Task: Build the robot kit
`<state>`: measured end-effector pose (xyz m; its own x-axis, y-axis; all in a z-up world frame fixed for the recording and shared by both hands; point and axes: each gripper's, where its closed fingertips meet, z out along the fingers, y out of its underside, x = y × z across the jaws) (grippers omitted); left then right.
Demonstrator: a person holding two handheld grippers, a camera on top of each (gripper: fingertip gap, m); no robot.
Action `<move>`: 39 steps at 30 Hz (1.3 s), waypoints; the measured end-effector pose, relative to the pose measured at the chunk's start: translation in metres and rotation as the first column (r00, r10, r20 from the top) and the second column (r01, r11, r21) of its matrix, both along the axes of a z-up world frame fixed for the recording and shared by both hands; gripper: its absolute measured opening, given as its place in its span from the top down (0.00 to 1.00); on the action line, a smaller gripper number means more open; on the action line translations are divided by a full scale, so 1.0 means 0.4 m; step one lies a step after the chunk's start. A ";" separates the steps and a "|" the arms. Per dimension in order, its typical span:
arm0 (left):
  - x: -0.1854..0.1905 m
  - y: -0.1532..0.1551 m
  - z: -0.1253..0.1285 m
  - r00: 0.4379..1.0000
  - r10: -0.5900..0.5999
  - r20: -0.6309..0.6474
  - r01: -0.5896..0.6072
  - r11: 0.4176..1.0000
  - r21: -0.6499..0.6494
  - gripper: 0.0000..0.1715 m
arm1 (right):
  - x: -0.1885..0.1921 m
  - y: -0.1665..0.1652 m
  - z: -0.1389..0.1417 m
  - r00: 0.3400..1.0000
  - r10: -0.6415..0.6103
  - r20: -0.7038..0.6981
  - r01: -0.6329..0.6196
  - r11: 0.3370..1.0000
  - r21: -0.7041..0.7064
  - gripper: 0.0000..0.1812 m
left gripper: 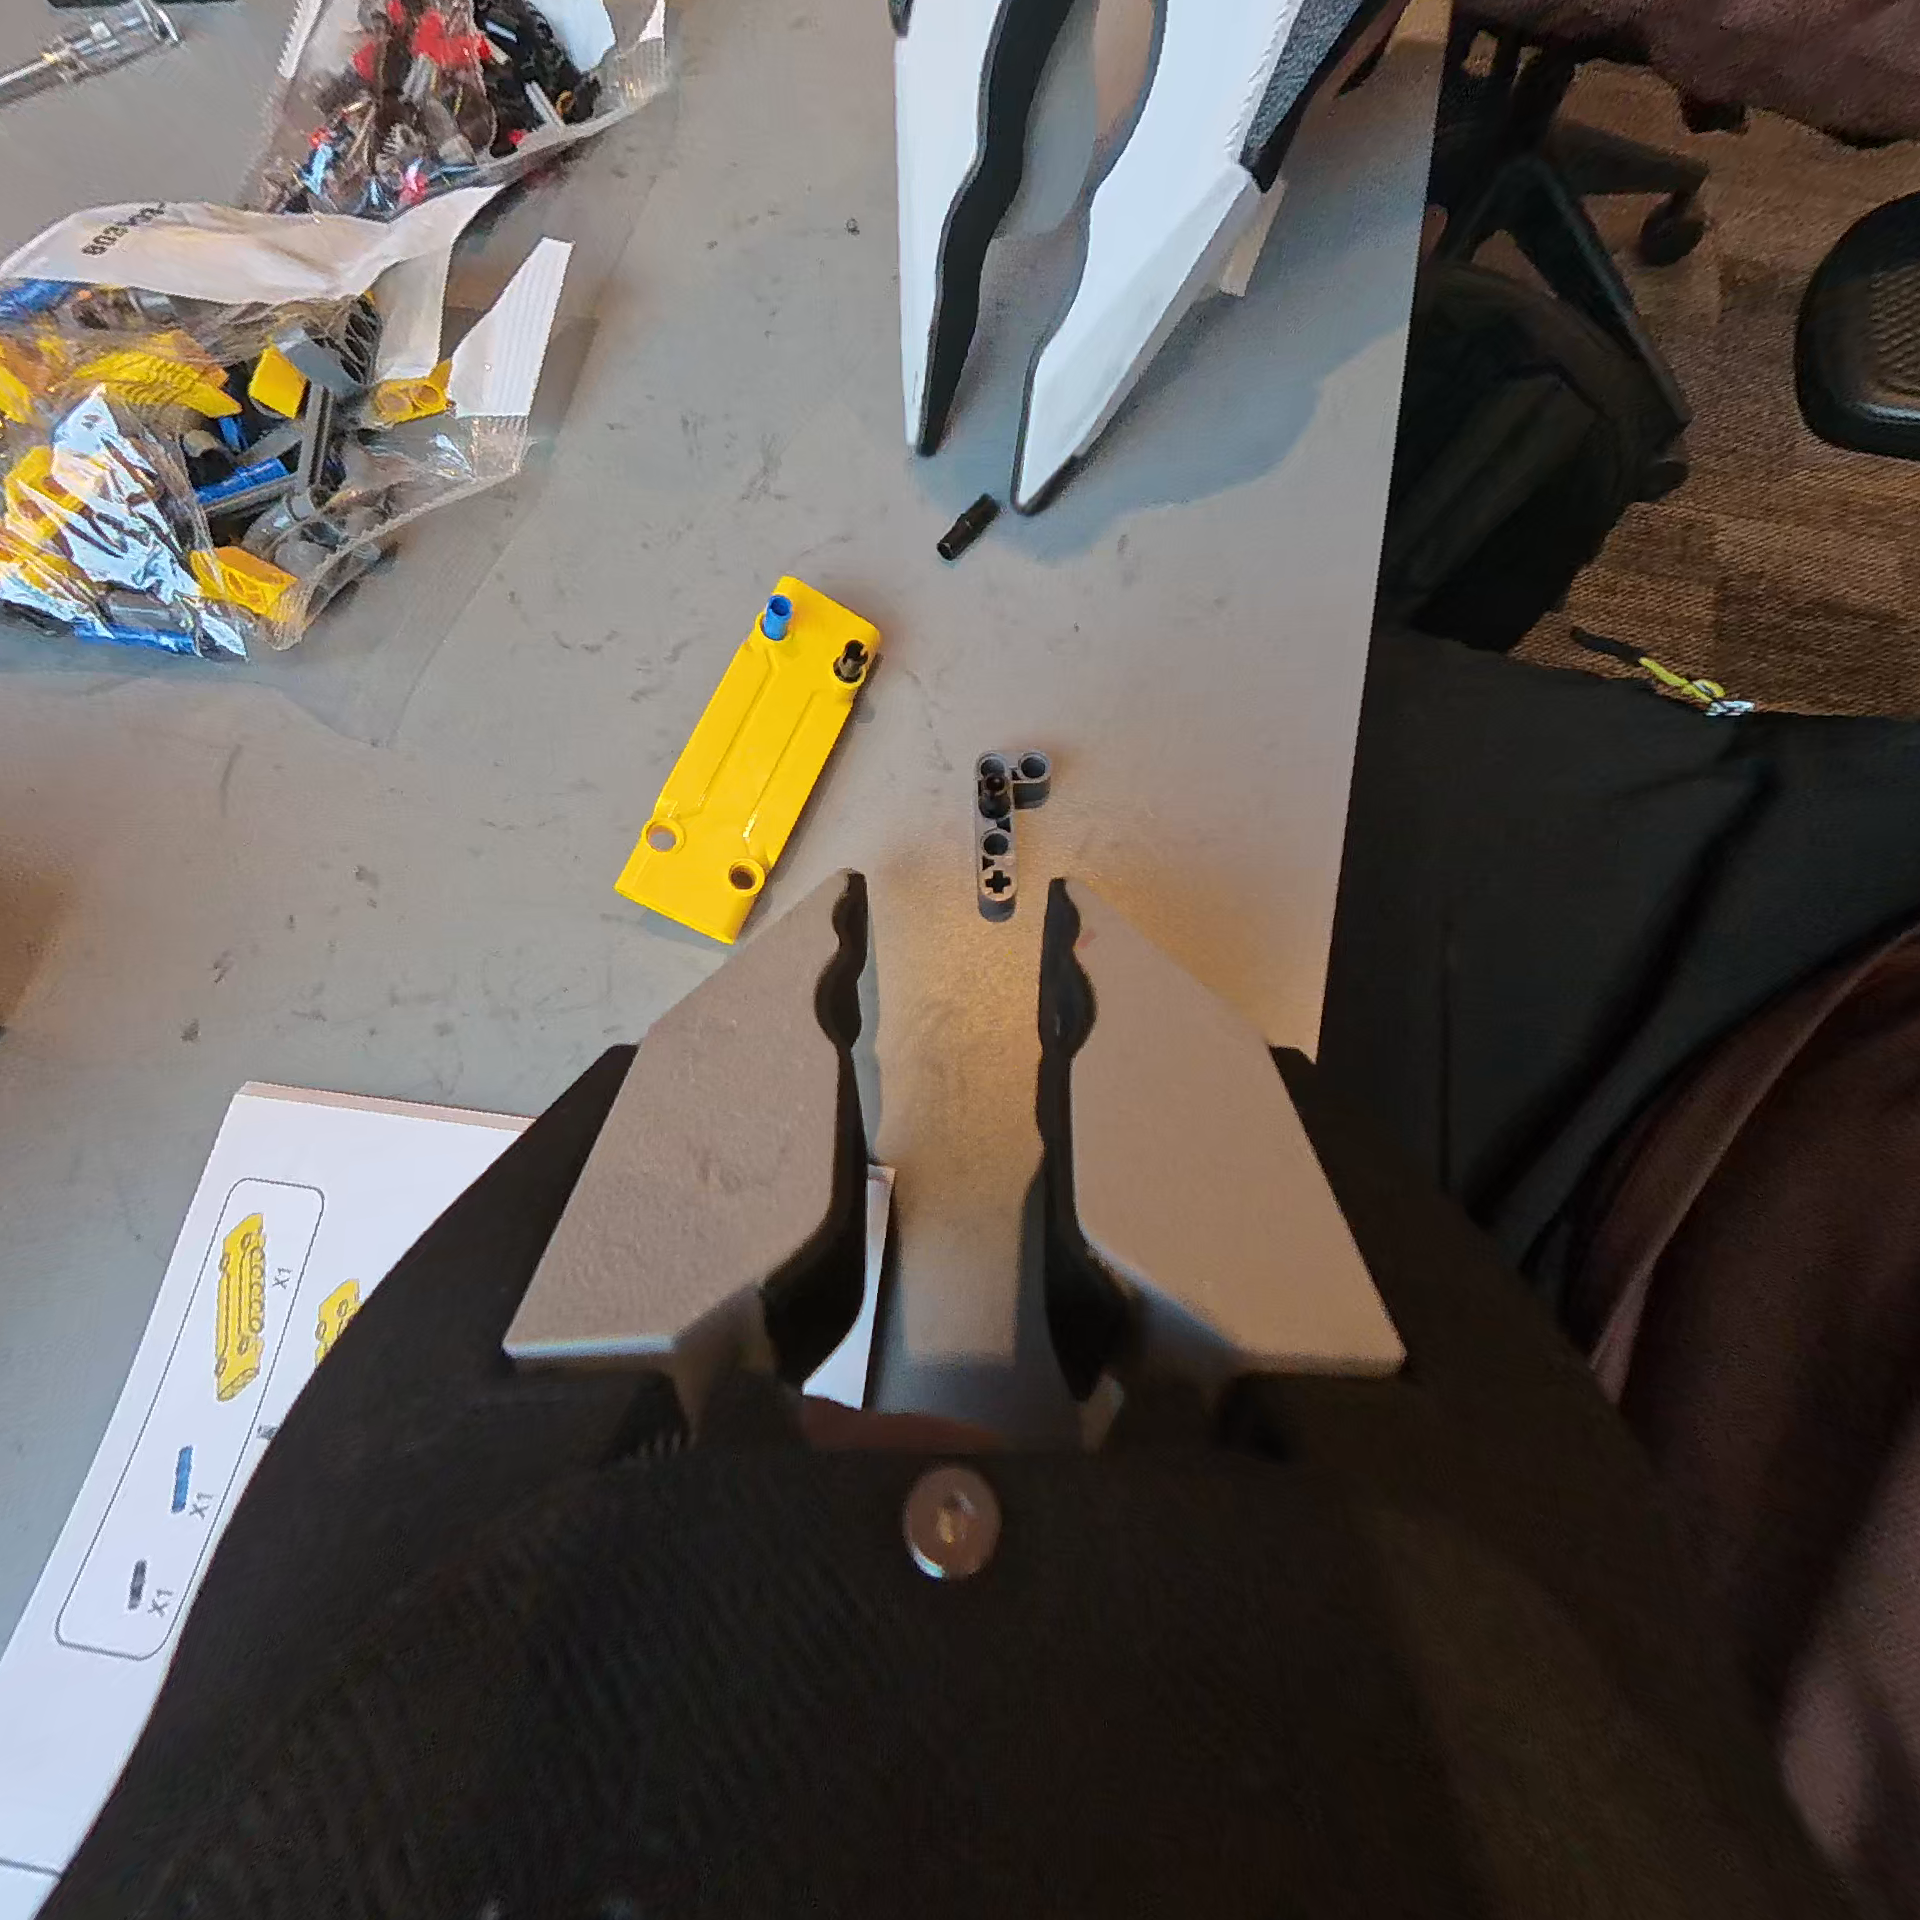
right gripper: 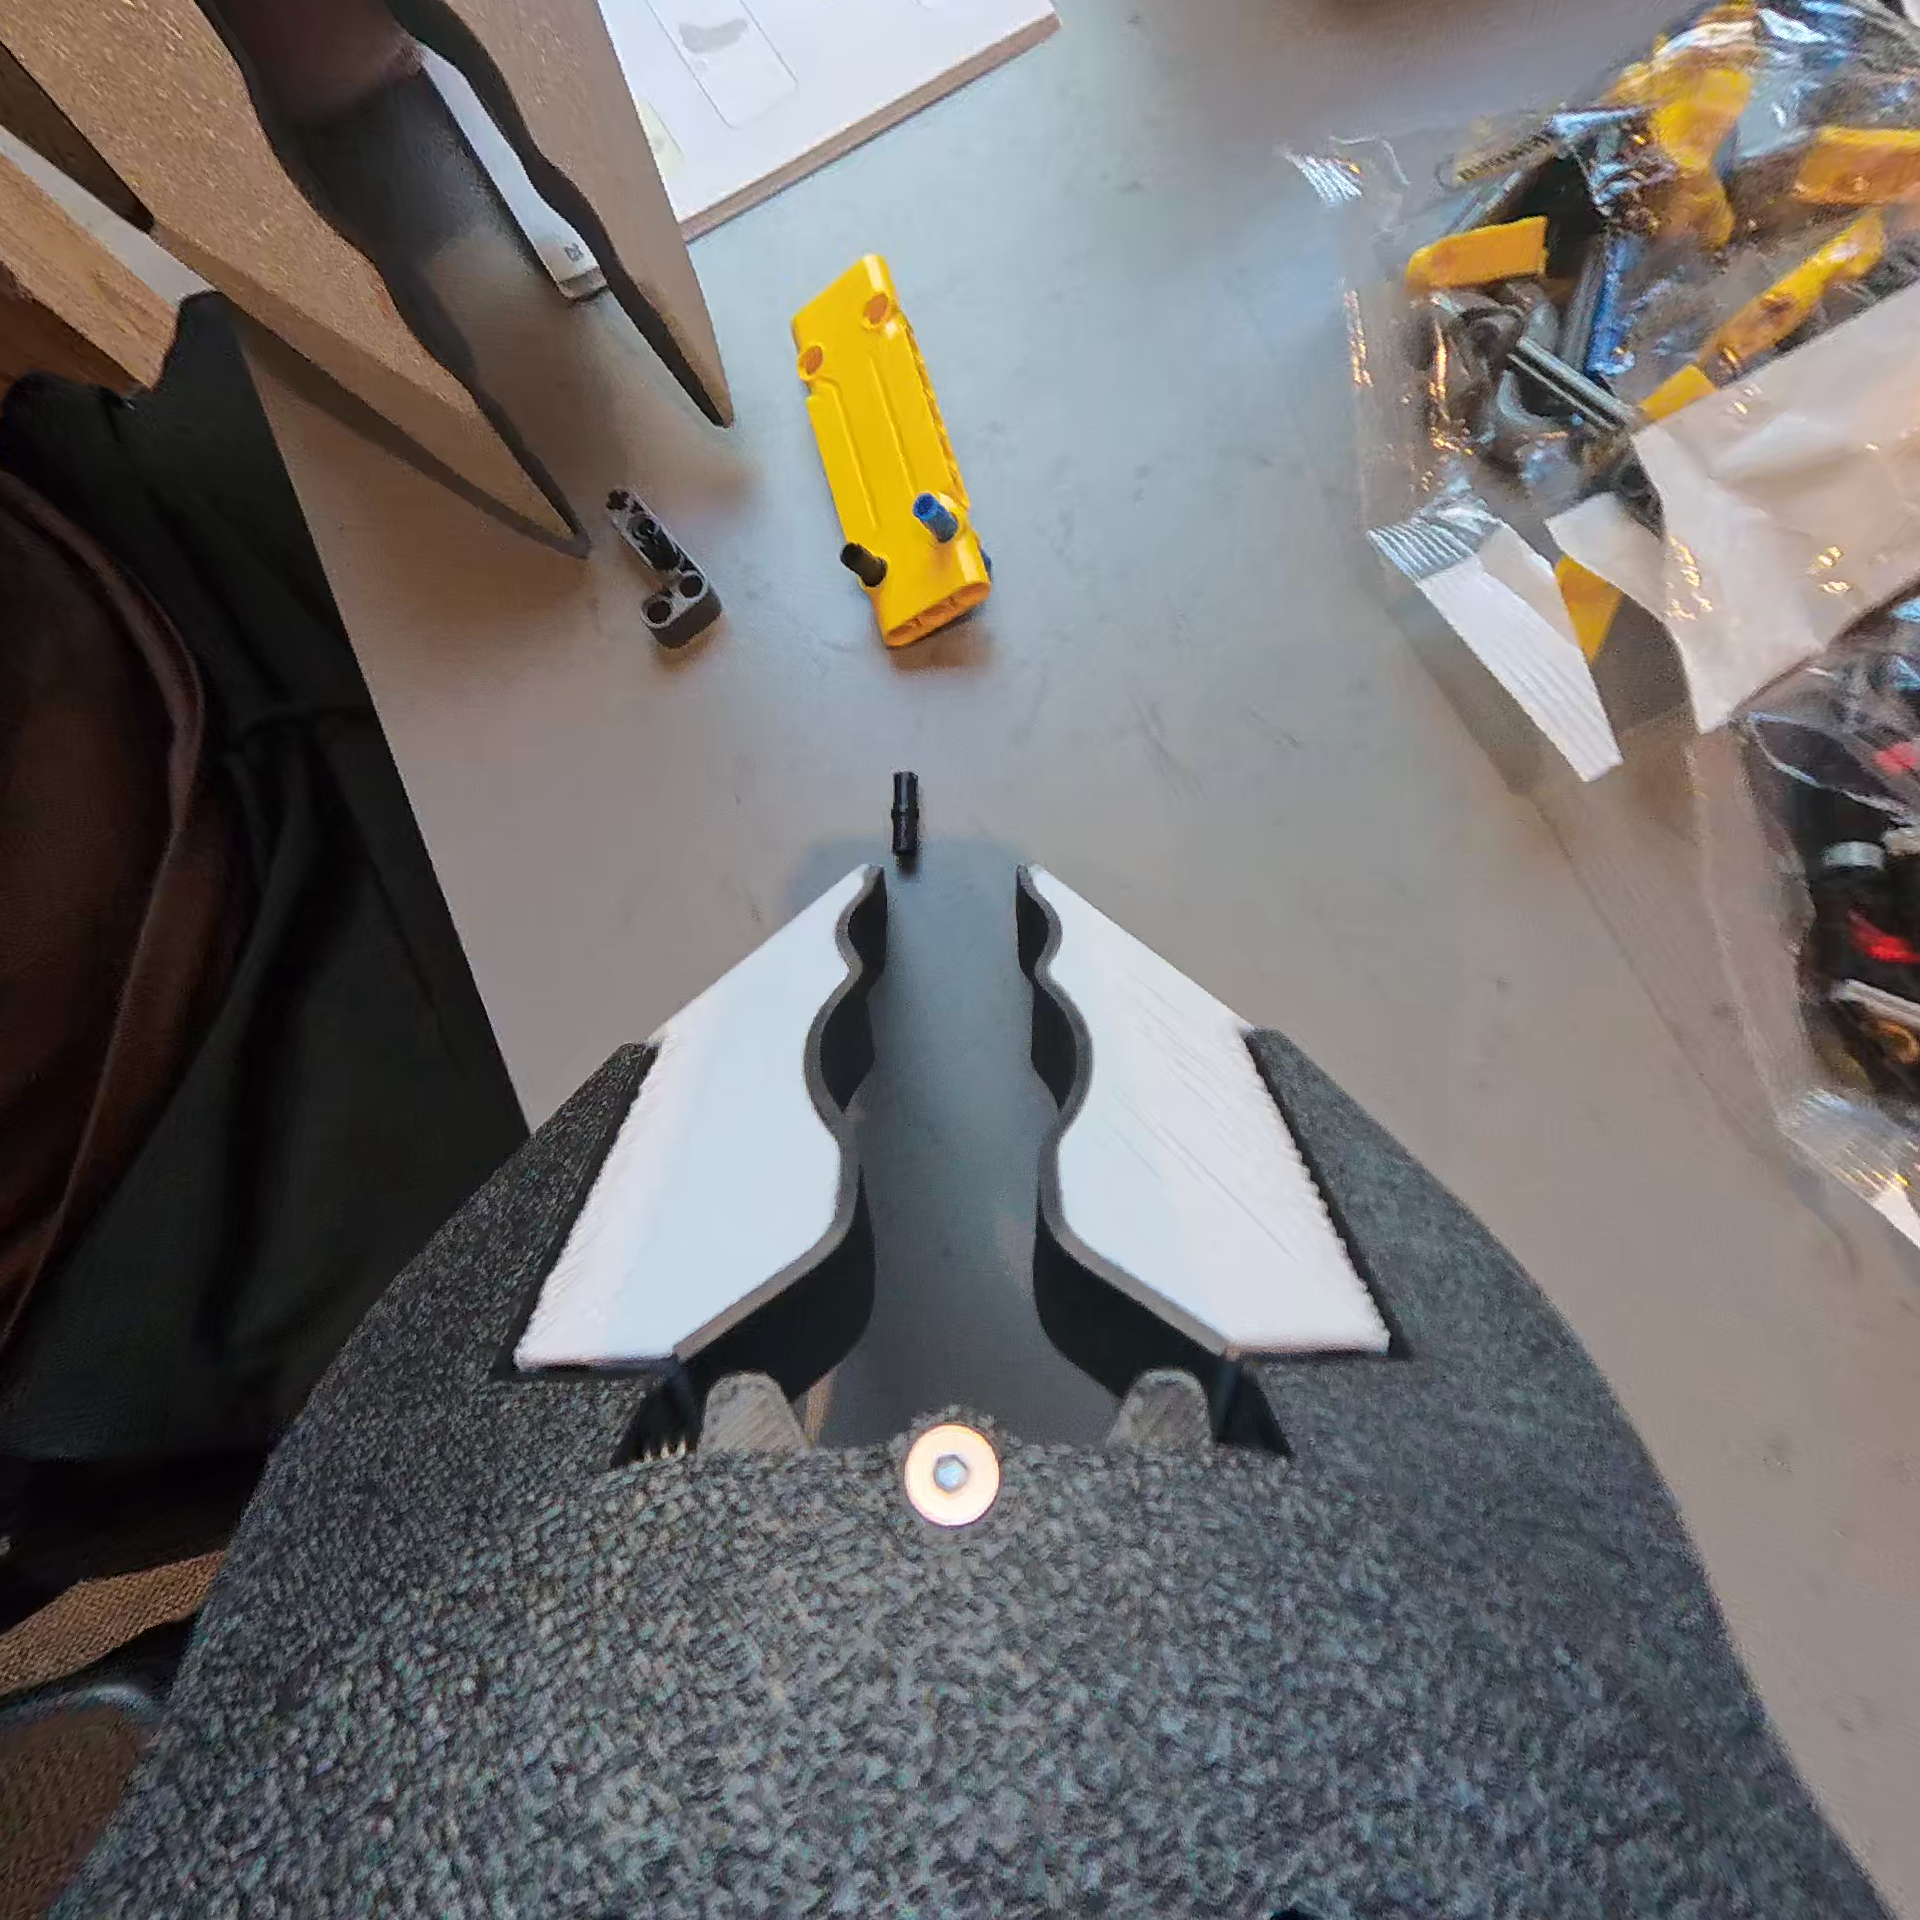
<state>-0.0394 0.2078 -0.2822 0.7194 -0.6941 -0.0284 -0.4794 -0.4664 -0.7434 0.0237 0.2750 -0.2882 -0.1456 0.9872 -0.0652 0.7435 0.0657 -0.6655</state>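
A yellow flat panel piece (left gripper: 750,756) lies on the grey table, with a blue pin (left gripper: 776,615) and a black pin (left gripper: 851,659) standing in its far end. It also shows in the right wrist view (right gripper: 888,447). A small grey L-shaped beam (left gripper: 1002,828) with a black pin in it lies just beyond my left gripper (left gripper: 954,885), which is open and empty. In the right wrist view the beam (right gripper: 663,571) sits by the left gripper's fingertips. A loose black pin (right gripper: 904,812) lies just ahead of my right gripper (right gripper: 950,873), which is open and empty. The pin shows in the left wrist view (left gripper: 965,527) too.
Clear plastic bags of yellow, blue and black parts (left gripper: 177,447) and red and black parts (left gripper: 447,94) lie at the far left. A white instruction booklet (left gripper: 187,1382) lies near left. The table edge (left gripper: 1361,727) runs along the right, with a person's dark clothing and office chairs beyond. My left gripper's tips are some 5 centimetres from the black pin (left gripper: 851,659).
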 end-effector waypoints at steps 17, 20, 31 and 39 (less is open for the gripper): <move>0.001 -0.002 -0.006 1.000 -0.007 -0.006 0.007 1.000 -0.015 0.82 | -0.028 -0.014 -0.001 0.997 0.027 -0.068 -0.026 1.000 0.014 0.95; 0.001 -0.002 -0.006 1.000 -0.007 -0.008 0.007 1.000 -0.012 0.82 | -0.032 -0.013 -0.001 0.997 0.031 -0.071 -0.028 0.999 0.035 0.95; 0.003 -0.003 -0.010 1.000 -0.012 -0.012 0.012 1.000 -0.022 0.82 | -0.029 -0.018 0.003 0.997 0.016 -0.078 -0.014 1.000 0.020 0.93; 0.004 -0.004 -0.009 1.000 -0.015 -0.017 0.015 1.000 -0.016 0.83 | -0.046 -0.027 -0.002 0.996 0.036 -0.076 -0.034 0.999 0.018 0.98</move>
